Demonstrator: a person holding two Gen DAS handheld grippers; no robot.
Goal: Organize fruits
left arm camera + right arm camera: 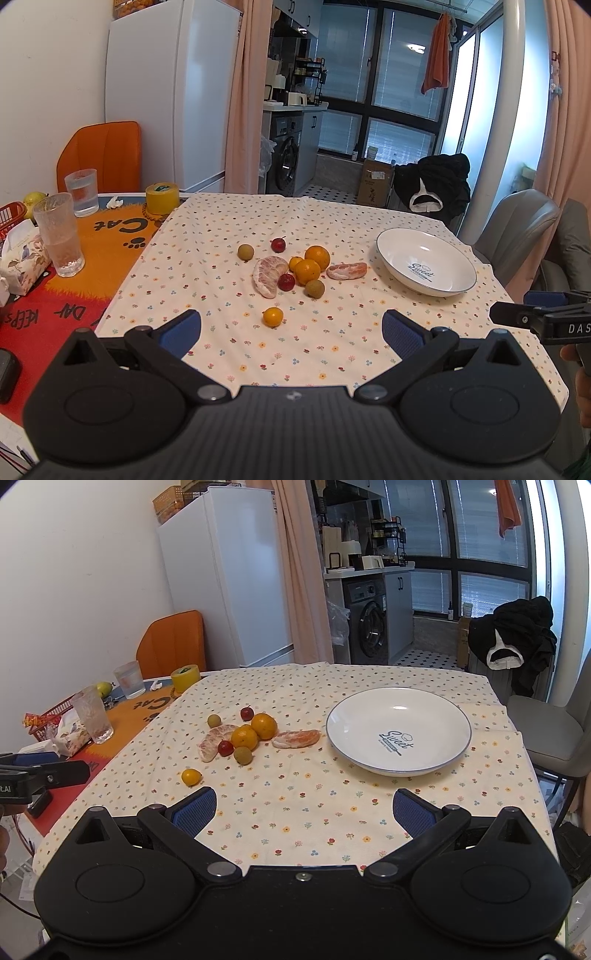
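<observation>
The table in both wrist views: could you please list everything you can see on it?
Round oranges: two, orange, cluster centre.
Small yellow-orange fruits: two, one nearest, one partly hidden in the cluster.
Red round fruits: two, in cluster.
Olive-green round fruits: two, cluster edges.
Peeled citrus segments: two, pinkish.
White ceramic plate: one, empty, right.
Clear glasses: two, left.
Yellow tape roll: one, far left.
Left gripper: open.
Right gripper: open.
</observation>
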